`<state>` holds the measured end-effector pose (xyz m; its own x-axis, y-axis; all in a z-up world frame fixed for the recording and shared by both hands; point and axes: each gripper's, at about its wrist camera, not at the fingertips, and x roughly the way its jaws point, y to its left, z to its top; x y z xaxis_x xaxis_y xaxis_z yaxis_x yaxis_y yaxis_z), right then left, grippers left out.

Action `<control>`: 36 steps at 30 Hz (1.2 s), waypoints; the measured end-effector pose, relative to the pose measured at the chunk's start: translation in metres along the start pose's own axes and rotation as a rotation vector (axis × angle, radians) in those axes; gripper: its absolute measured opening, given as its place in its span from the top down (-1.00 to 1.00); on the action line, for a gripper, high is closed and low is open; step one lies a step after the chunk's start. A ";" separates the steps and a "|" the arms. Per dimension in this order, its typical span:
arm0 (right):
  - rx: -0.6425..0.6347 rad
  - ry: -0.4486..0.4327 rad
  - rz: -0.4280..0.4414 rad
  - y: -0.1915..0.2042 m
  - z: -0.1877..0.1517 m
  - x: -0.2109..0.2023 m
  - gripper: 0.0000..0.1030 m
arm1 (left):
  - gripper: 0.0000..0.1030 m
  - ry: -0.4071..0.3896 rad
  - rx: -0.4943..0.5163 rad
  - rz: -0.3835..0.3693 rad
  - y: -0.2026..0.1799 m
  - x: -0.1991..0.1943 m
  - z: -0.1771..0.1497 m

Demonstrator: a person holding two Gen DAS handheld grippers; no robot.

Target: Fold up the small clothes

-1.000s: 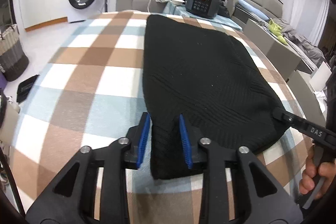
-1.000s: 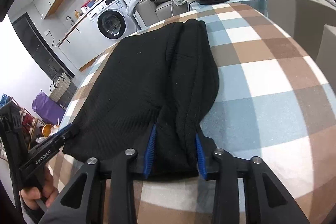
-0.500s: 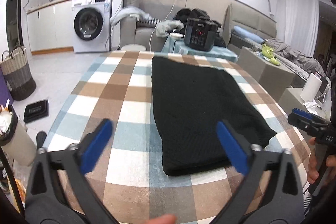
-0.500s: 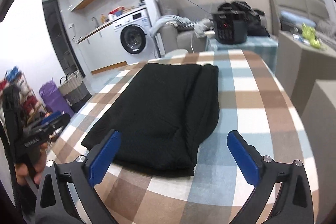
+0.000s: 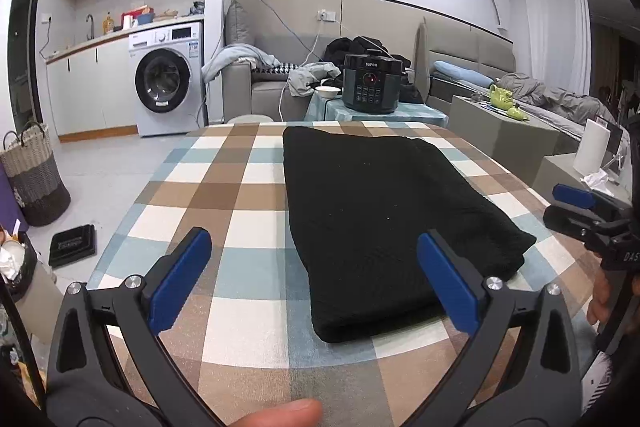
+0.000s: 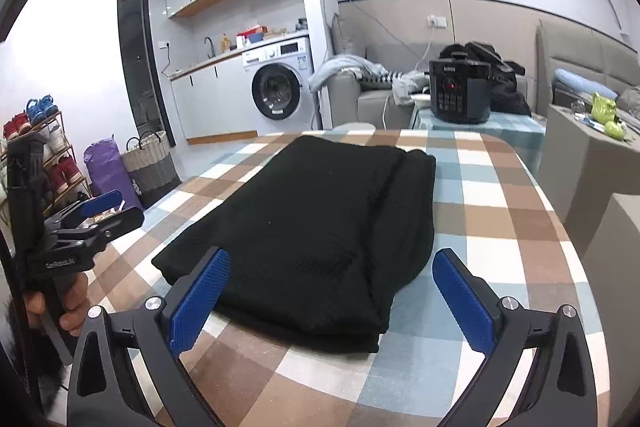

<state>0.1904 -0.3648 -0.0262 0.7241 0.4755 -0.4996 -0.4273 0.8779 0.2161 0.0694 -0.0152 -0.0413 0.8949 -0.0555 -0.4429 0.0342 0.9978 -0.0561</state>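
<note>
Black knit garment [image 5: 384,219]: folded on checked tabletop [image 5: 240,211], long axis running away from both grippers; left gripper [image 5: 316,283] and right gripper [image 6: 332,295] released, just short of its near edge, equally near.

A checked blue, brown and white surface [image 5: 240,195] carries one folded black garment [image 5: 384,211], lying flat.

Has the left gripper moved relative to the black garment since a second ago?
Yes. The left gripper has let go of the black garment's near edge and drawn back from it; its jaws have just opened wide, with nothing pressed between them.
</note>
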 end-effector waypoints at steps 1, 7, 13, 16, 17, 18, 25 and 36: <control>0.002 0.000 0.004 0.000 -0.001 0.000 -1.00 | -0.98 -0.003 0.000 -0.002 0.000 0.000 -0.001; -0.001 0.007 -0.001 -0.001 -0.009 0.004 -1.00 | -0.98 0.007 -0.027 0.018 0.007 0.000 -0.011; -0.001 -0.019 0.004 -0.004 -0.013 0.000 -1.00 | -0.98 -0.015 -0.042 0.028 0.014 -0.004 -0.017; 0.004 -0.032 0.003 -0.006 -0.013 -0.001 -1.00 | -0.98 -0.015 -0.059 0.016 0.019 -0.003 -0.019; 0.002 -0.035 0.004 -0.006 -0.013 -0.001 -1.00 | -0.98 -0.016 -0.065 0.012 0.021 -0.003 -0.019; -0.002 -0.036 0.002 -0.005 -0.013 -0.001 -1.00 | -0.98 -0.018 -0.069 0.005 0.023 -0.003 -0.019; -0.027 -0.050 -0.031 0.000 -0.014 -0.003 -1.00 | -0.98 -0.033 -0.058 0.002 0.021 -0.006 -0.019; -0.065 -0.069 -0.055 0.008 -0.016 -0.007 -1.00 | -0.98 -0.035 -0.046 0.008 0.020 -0.002 -0.020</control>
<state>0.1738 -0.3621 -0.0347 0.7822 0.4311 -0.4497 -0.4182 0.8984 0.1339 0.0591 0.0038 -0.0590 0.9101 -0.0452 -0.4119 0.0068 0.9955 -0.0942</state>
